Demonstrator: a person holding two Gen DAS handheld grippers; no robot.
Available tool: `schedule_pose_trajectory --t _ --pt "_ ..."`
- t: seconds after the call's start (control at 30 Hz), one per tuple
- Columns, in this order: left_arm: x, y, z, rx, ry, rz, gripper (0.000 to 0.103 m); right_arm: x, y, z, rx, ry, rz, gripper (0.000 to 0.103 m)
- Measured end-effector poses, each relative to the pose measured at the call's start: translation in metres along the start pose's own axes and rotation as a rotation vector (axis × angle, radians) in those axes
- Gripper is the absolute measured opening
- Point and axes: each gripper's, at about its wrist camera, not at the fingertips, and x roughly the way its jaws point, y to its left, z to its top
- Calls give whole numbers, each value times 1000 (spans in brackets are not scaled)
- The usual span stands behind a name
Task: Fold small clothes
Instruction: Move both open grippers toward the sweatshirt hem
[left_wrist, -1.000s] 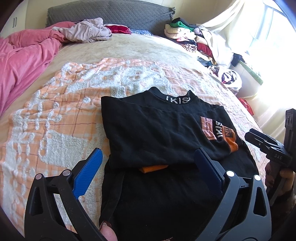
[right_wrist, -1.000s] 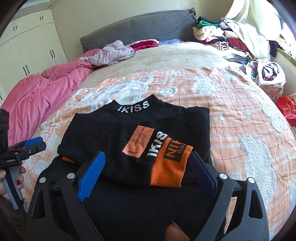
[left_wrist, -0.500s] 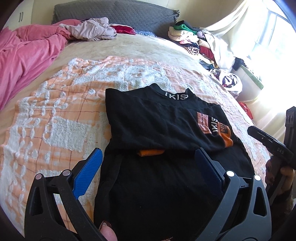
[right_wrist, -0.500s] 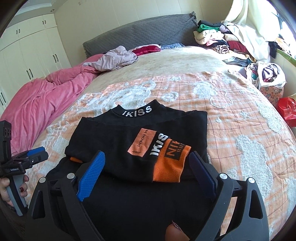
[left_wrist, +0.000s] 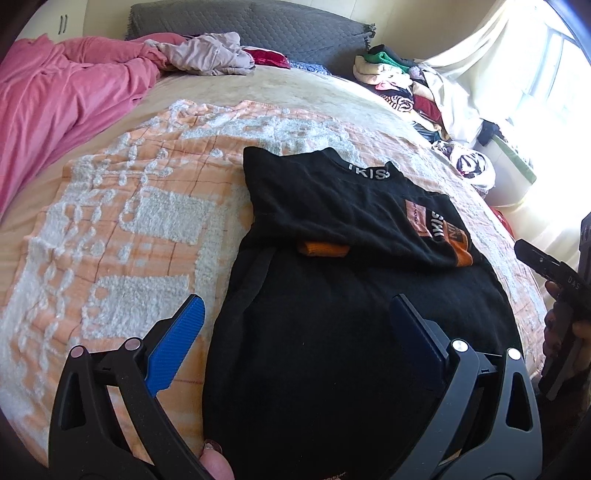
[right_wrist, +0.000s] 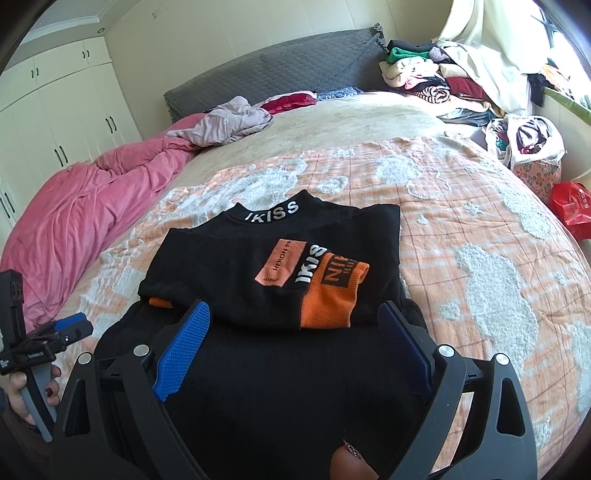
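Blue-padded L gripper (left_wrist: 295, 343) hangs low over the near half of the black top (right_wrist: 280, 280), jaws wide, nothing between them; a thumb tip (left_wrist: 214, 461) shows under its frame. R gripper (right_wrist: 293, 354) sits likewise over the top's near right part, jaws wide, empty, thumb (right_wrist: 351, 461) below. In the R view the L tool is seen at far left, gripped upright in a hand (right_wrist: 33, 391) w/ dark nails. Top lies on the orange-white blanket (right_wrist: 480, 229), collar away from cams, sleeves folded across the chest, orange cuff (right_wrist: 332, 295) on top. Pink duvet (left_wrist: 62, 103) at left, clothes pile (right_wrist: 424, 74) far right by the grey headboard (right_wrist: 280, 62).
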Motion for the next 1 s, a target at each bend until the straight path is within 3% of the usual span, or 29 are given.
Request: schedule_pose_trajectory --t 0.33,1.0 --pt "-9 9 -32 -41 31 5 93 -19 -8 -30 55 11 3 92" --pt "-36 49 -72 -109 70 61 93 -50 -9 -82 37 82 -61 92"
